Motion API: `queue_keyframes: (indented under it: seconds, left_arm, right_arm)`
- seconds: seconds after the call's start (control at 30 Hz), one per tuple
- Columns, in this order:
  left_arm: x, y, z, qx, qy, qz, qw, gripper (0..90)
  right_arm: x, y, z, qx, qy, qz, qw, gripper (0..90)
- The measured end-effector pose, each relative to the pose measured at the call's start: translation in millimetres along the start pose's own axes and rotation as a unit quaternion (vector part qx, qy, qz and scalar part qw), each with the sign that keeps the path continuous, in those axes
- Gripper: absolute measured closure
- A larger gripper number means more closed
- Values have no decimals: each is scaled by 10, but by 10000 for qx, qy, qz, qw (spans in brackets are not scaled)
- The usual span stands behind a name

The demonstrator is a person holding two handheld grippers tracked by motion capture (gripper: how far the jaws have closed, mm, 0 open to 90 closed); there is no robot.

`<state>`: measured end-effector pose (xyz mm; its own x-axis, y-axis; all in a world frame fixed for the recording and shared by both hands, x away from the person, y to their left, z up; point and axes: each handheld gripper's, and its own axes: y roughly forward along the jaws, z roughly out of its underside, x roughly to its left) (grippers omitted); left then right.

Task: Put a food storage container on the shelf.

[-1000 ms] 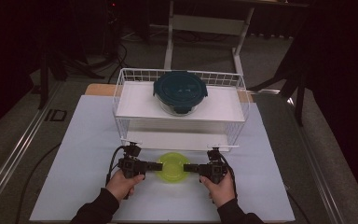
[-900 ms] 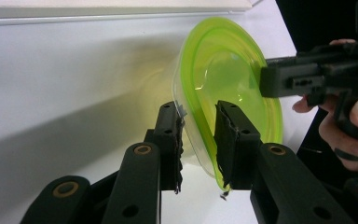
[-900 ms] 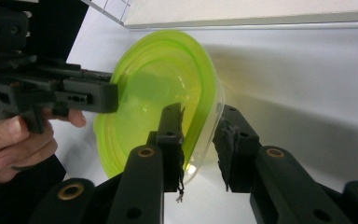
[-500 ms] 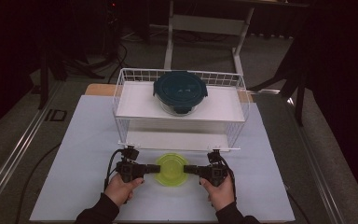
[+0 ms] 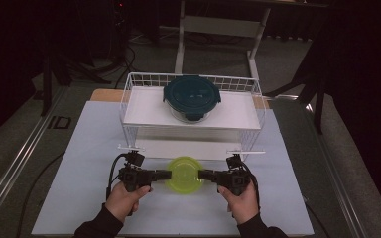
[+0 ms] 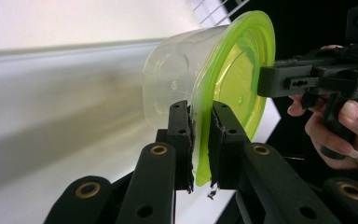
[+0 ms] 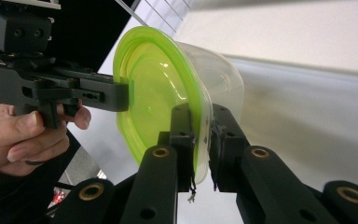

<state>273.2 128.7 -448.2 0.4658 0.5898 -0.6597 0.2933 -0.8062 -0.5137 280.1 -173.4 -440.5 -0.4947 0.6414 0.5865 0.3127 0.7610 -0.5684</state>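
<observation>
Both tools now clamp the lime-green lid's rim: the left tool (image 5: 164, 174) pinches the left edge of the lidded container (image 5: 184, 174), the right tool (image 5: 204, 174) the opposite edge, where a second ago their jaws stood wider about it. In the high view the container and both hands sit lower in the frame, nearer the person, and farther from the wire rack (image 5: 129, 106).

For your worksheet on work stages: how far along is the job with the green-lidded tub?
Done: both grippers, left and right, are shut on opposite rim edges of the tub, the jaws having just closed. In hand: the tub is held between them in front of the rack. Left: probably placing it in the rack, where a dark-lidded bowl sits on top.
</observation>
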Motion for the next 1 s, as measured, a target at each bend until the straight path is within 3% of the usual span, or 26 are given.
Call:
queue_keyframes:
  seconds: [0.3,0.67,0.73,0.87,0.9,1.0]
  left_arm:
    - [-318,-271,-252,-208,254,52,9994,812]
    - [-691,-565,-578,-436,565,36,9974,812]
    - [-826,-670,-730,-528,660,17,9964,812]
    - [-913,-744,-895,-574,669,34,9961,814]
    - [-964,-776,-1013,-628,671,18,9958,815]
    - [-1036,-802,-1147,-738,709,-26,9947,818]
  right_arm:
    - [323,-314,-285,-214,-281,-9,9994,811]
    - [605,-615,-593,-515,-529,-88,9972,810]
    - [691,-709,-710,-611,-599,-105,9963,810]
    - [754,-798,-866,-728,-594,-156,9955,810]
    - [800,-851,-992,-818,-629,-110,9946,809]
    - [827,-902,-1137,-907,-645,-79,9938,808]
